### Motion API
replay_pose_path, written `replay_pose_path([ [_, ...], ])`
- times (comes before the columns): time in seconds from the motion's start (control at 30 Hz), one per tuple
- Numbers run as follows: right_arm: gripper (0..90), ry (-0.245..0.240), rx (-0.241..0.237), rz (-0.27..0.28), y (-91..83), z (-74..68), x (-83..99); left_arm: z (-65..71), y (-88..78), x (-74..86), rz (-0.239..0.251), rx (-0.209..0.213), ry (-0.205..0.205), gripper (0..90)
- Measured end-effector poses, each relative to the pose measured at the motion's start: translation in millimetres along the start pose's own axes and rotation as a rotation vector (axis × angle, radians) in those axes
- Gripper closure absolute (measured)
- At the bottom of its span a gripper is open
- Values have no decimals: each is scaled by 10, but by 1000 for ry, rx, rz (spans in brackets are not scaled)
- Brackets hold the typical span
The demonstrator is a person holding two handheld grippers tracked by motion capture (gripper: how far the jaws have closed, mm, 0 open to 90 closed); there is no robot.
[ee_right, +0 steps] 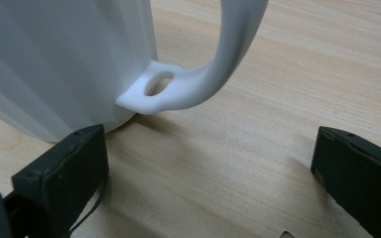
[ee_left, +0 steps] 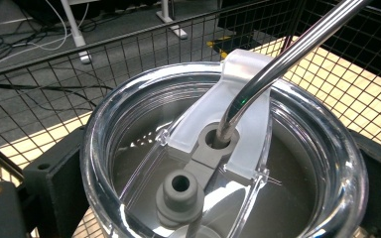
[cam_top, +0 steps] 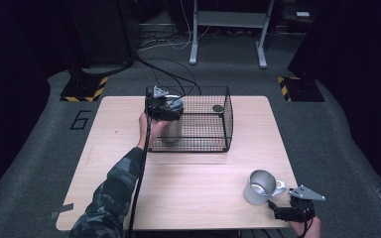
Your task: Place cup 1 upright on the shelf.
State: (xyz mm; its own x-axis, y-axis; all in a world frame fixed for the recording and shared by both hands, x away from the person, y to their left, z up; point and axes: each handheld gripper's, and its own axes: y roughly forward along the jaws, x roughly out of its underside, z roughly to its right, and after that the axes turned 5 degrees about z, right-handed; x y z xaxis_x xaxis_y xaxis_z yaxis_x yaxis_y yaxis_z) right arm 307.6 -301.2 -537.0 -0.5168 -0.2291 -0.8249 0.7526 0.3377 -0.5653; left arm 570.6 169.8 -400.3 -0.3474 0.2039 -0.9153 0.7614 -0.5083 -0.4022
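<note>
The tumbler (cam_top: 171, 124) stands upright inside the black wire basket (cam_top: 226, 116), at the basket's left end, clamped between the fingers of the left gripper (cam_top: 162, 106), which comes at it from above. In the left gripper view a black finger (ee_left: 54, 173) presses against each side of the tumbler's clear lid (ee_left: 223, 163), and a metal straw (ee_left: 278, 64) rises out of the lid's hole and slants away up and to the right, beyond the fingers. A grey stopper (ee_left: 180, 193) sits on the lid nearer the camera than the straw. Basket wires and the pale desk (cam_top: 188, 183) show beyond the rim.

The right gripper (cam_top: 282, 210) rests low near the desk's front right corner, its fingers spread wide and holding nothing. The white mug (cam_top: 261, 187) stands just ahead of them; in the right gripper view its ribbed wall is just above the left finger (ee_right: 62, 183), and its handle (ee_right: 213, 64) hangs over the open gap between the two fingers, not touching either.
</note>
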Motion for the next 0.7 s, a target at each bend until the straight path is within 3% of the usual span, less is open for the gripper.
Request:
replay_pose_path([
  [0.7,9,-18,-10,-2,-3,8,1,43,-45,91,-15,-20,-12,39],
])
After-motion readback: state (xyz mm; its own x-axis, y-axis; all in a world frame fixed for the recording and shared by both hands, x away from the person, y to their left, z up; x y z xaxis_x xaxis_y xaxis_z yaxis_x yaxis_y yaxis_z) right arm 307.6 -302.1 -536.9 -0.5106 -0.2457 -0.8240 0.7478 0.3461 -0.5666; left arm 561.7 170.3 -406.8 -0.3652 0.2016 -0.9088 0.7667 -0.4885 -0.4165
